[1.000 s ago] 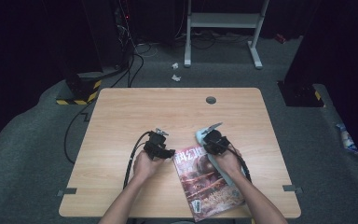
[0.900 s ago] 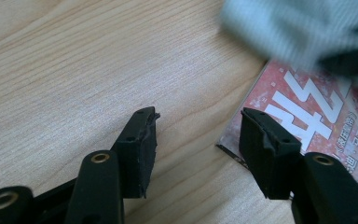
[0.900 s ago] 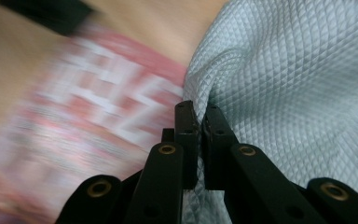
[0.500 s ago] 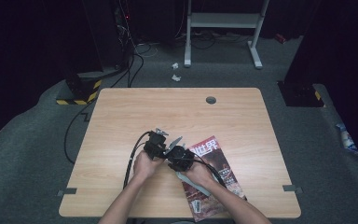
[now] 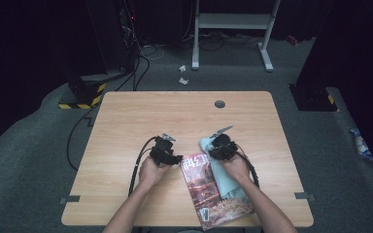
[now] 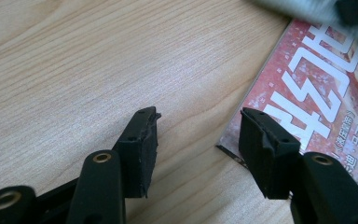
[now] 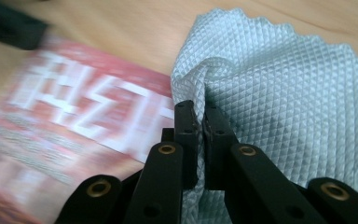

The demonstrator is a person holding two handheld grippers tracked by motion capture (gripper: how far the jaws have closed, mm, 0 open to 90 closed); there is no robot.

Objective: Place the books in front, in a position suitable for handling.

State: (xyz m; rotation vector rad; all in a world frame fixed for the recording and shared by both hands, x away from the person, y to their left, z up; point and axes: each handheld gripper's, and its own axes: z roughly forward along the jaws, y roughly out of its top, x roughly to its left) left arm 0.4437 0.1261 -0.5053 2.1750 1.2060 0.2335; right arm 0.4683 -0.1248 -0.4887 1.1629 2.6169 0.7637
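Pale-blue cloth (image 7: 279, 93), clamped in right gripper (image 5: 222, 145), now lies farther right across magazine (image 5: 209, 187); left gripper (image 5: 167, 154) gapes beside it on wooden table (image 5: 175, 111), grey carpet (image 5: 39, 145) around.

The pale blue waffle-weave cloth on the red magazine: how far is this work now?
Done: the right gripper is shut on the pale blue waffle-weave cloth, which lies on the red magazine. In hand: the open left gripper straddles the magazine's corner. Left: probably moving the cloth across the cover.
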